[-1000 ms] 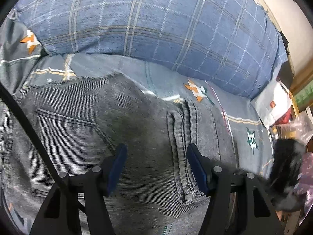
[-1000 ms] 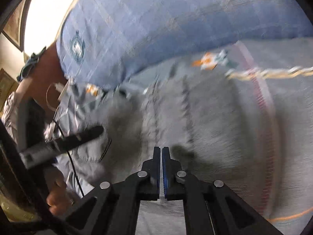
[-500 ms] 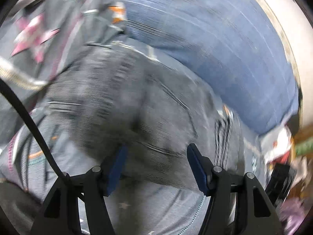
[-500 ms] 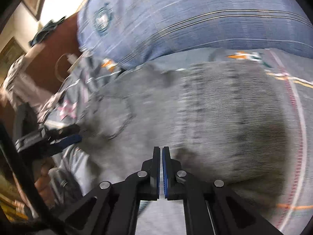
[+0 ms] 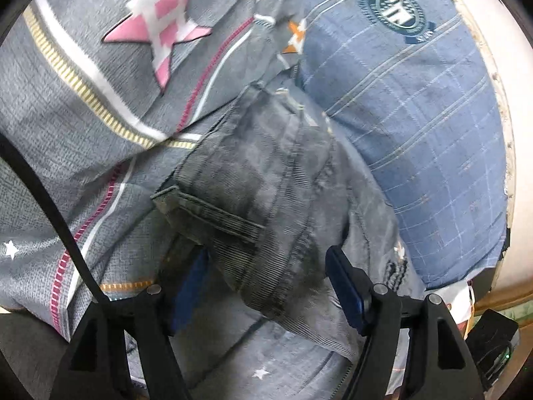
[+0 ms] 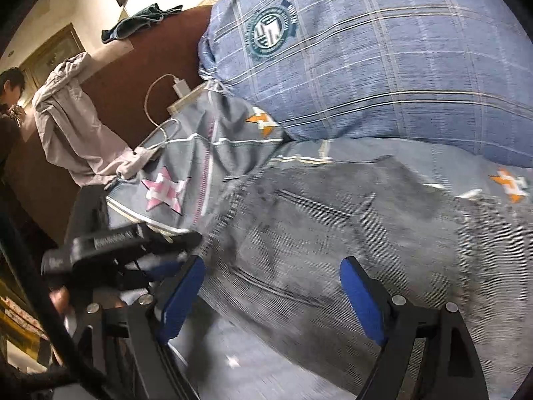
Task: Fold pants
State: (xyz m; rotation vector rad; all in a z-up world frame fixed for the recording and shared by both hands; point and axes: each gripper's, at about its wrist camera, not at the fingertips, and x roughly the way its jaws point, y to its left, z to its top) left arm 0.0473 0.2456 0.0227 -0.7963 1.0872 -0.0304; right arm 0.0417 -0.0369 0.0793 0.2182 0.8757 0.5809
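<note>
Grey denim pants [image 5: 266, 200] lie folded in a bundle on a grey patterned bedsheet [image 5: 83, 106], with a hem edge turned toward the lower left. My left gripper [image 5: 269, 286] is open, its blue pads on either side of the bundle's near end, holding nothing. In the right wrist view the pants [image 6: 349, 240] spread across the middle with a back pocket showing. My right gripper [image 6: 273, 296] is open just above their near edge. The left gripper's black body [image 6: 110, 246] sits at the pants' left edge.
A blue plaid pillow [image 5: 416, 126] lies behind the pants; it also shows in the right wrist view [image 6: 383, 60]. A brown headboard [image 6: 133, 76] with a white charger and cable [image 6: 173, 90], a draped cloth [image 6: 66, 110] and a person [image 6: 10, 100] are at the left.
My right gripper has opened from shut. My left gripper has swung round to the pants' left end and stays open. The pants lie as a narrower folded bundle.
</note>
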